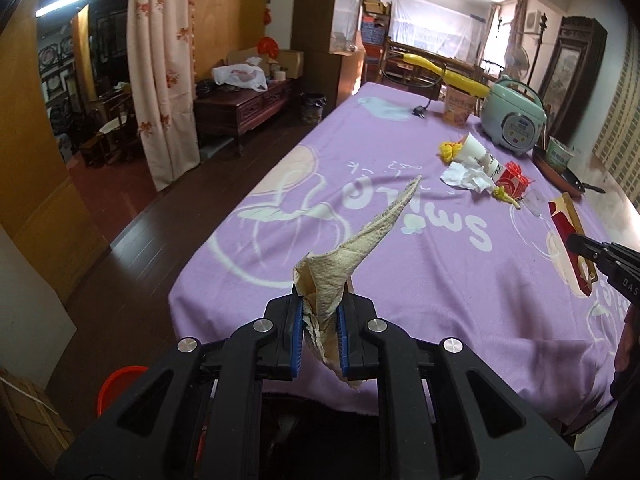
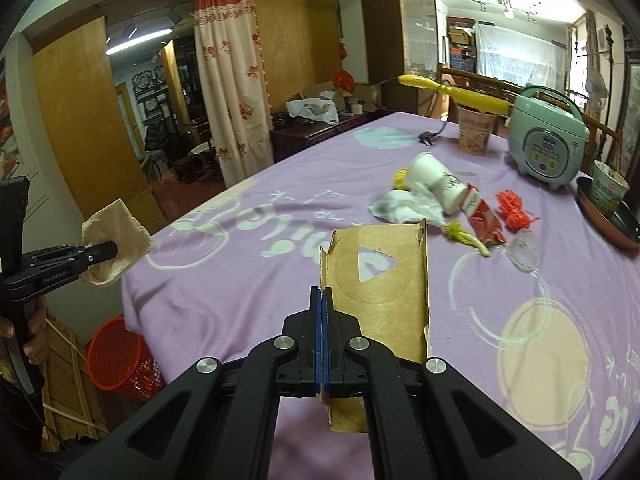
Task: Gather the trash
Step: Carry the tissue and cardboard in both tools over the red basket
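Note:
My left gripper (image 1: pixel 319 304) is shut on a crumpled beige paper towel (image 1: pixel 360 248) and holds it above the near left edge of the purple-covered table (image 1: pixel 440 280); it shows in the right wrist view (image 2: pixel 114 246) too. My right gripper (image 2: pixel 322 300) is shut on a flat brown cardboard piece (image 2: pixel 384 276) with a triangular hole, held above the table; it also shows in the left wrist view (image 1: pixel 570 236). More trash lies mid-table: a white paper cup (image 2: pixel 438 182), crumpled white paper (image 2: pixel 404 208), a red carton (image 2: pixel 482 216), red shreds (image 2: pixel 512 204) and yellow scraps (image 2: pixel 466 234).
A red mesh bin (image 2: pixel 120 356) stands on the floor left of the table. At the far end stand a pale green rice cooker (image 2: pixel 548 140), an instant noodle cup (image 2: pixel 476 132), a yellow-handled tool (image 2: pixel 452 90) and a pan (image 2: pixel 612 220) holding a green cup.

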The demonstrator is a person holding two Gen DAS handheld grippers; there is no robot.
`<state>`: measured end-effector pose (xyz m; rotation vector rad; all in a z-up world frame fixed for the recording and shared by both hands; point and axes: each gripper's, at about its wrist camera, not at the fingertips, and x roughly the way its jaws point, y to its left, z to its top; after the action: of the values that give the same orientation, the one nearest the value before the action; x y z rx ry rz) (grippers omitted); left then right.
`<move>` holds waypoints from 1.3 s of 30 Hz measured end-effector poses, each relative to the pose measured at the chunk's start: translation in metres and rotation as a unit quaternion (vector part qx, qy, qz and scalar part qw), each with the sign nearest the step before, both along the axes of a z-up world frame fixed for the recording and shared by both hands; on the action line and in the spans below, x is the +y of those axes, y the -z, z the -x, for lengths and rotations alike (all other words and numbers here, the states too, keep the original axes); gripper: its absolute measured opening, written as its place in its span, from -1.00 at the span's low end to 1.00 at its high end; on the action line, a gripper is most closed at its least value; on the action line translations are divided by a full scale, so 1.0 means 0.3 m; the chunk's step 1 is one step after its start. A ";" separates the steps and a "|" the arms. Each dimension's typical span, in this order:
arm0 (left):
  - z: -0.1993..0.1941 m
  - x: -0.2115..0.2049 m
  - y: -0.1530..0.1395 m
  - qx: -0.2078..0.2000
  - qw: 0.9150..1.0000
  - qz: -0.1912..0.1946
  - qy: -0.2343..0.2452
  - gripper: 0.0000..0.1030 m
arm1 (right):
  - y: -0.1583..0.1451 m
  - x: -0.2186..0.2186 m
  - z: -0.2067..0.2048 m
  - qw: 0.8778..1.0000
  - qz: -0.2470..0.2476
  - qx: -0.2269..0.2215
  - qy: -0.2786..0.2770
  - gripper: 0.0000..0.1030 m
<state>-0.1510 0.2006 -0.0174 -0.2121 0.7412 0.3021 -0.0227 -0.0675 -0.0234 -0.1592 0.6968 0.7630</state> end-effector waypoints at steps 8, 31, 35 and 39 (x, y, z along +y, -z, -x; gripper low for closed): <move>0.175 0.054 0.000 -0.010 0.999 -0.014 -0.041 -0.68 | -0.026 0.154 0.163 0.998 0.003 -0.020 -0.058 -0.98; 0.643 0.394 0.177 0.019 0.977 0.023 -0.210 -0.66 | 0.125 0.836 0.616 0.951 0.046 0.039 -0.302 -0.98; 0.667 0.454 0.238 0.036 0.973 0.036 -0.224 -0.66 | 0.175 0.953 0.660 0.940 0.057 0.059 -0.330 -0.98; 0.691 0.527 0.314 0.053 0.968 0.058 -0.238 -0.67 | 0.251 1.074 0.691 0.928 0.068 0.095 -0.354 -0.98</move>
<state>-0.3582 0.3586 -0.1115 -0.4911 0.8105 0.7327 -0.2301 0.2545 -0.0987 -0.4853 0.8873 1.4360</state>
